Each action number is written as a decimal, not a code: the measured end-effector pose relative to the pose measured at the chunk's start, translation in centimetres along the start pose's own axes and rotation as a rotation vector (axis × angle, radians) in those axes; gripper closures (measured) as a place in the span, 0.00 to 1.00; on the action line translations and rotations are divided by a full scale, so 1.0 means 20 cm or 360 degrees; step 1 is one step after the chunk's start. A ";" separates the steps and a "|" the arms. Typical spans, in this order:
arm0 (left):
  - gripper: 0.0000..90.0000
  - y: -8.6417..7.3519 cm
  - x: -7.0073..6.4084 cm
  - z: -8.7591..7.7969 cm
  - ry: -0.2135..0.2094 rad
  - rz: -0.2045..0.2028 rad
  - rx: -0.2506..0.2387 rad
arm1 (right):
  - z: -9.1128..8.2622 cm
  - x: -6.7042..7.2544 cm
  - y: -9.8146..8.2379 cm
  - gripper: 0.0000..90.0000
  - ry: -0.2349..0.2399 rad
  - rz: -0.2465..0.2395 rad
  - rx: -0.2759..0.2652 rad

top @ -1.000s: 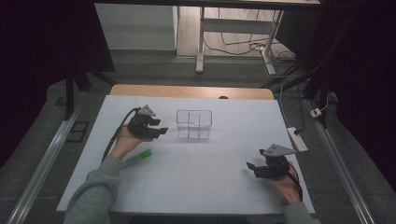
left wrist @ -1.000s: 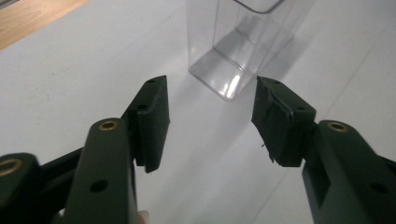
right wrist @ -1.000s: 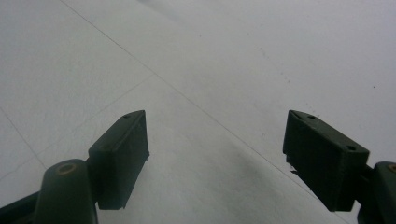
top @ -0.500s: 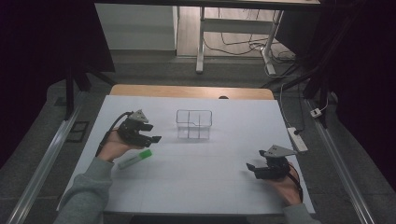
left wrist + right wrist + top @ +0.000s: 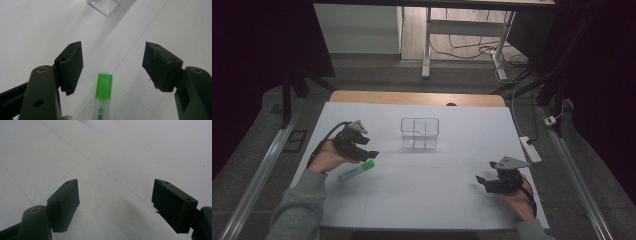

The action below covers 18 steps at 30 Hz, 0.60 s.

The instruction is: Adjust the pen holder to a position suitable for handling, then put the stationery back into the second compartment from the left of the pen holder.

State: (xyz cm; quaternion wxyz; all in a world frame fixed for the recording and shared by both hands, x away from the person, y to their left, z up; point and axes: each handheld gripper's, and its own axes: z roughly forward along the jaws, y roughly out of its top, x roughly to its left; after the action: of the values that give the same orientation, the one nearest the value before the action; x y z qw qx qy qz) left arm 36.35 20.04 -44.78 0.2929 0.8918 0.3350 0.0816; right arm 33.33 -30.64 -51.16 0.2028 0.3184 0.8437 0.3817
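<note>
Between our left claw's (image 5: pixel 112 67) wide-spread jaws, low and a little nearer the left one, lies a green highlighter (image 5: pixel 103 96) flat on the white table (image 5: pixel 32 32); nothing is gripped yet. If we close from here, we judge the off-centre jaw may strike first and roll or skid the highlighter out sideways. Beyond the tips, well apart, stands a clear divided box (image 5: pixel 419 133), near enough for a hasty lift to clip its rim. Farther off, our right claw (image 5: pixel 488 181) hangs wide open over bare table.
</note>
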 end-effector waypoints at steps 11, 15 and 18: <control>0.36 -0.02 0.02 0.04 0.0034 0.0002 0.0113 | 0.01 0.00 0.00 0.24 0.0000 -0.0003 0.0014; 0.35 -0.03 0.03 0.06 0.0004 0.0002 0.0159 | 0.01 0.00 0.00 0.24 -0.0010 -0.0018 0.0029; 0.34 -0.05 0.04 0.09 0.0015 -0.0001 0.0207 | 0.01 0.00 0.00 0.24 -0.0006 -0.0021 0.0032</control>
State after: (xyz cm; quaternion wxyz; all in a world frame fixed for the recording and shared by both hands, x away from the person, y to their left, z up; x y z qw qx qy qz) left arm 36.98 20.25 -46.75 0.2328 0.9085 0.3412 0.0638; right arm 33.38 -30.47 -51.34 0.2036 0.3154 0.8493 0.3712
